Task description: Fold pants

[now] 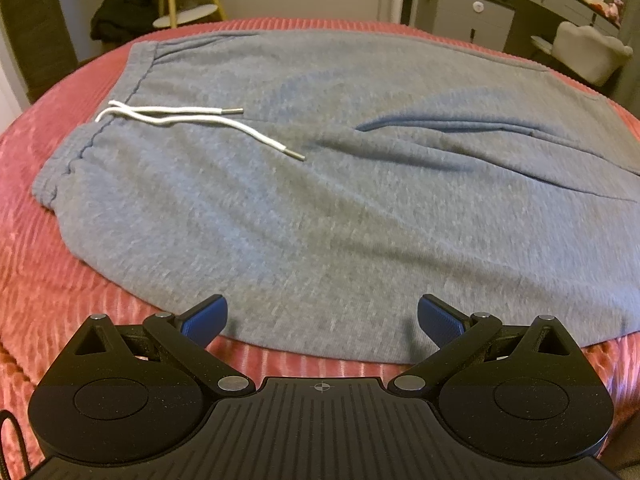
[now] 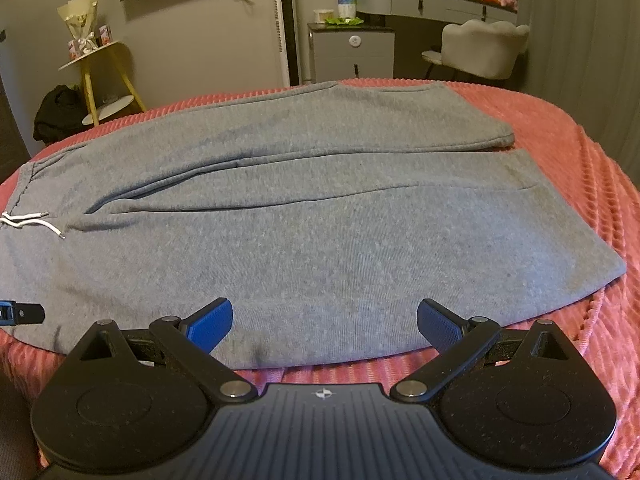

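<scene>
Grey fleece sweatpants (image 2: 320, 216) lay flat mid-frame, ready for folding; left gripper (image 1: 322, 320) and right gripper (image 2: 324, 324) gaped wide, empty, at lower edge.

One pair of grey fleece pants (image 2: 304, 216) on red ribbed bedspread (image 2: 580, 152); two white drawstring cord ends (image 1: 192, 120); two black blue-padded grippers (image 1: 322, 320) (image 2: 324, 320).

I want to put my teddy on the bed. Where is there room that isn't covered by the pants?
Bare pink blanket shows right of the leg cuffs, at the bed's right end. Another bare patch lies left of the waistband. A thin strip runs along the near edge, but the left gripper and right gripper crowd it. The grey pants fill the middle.
</scene>
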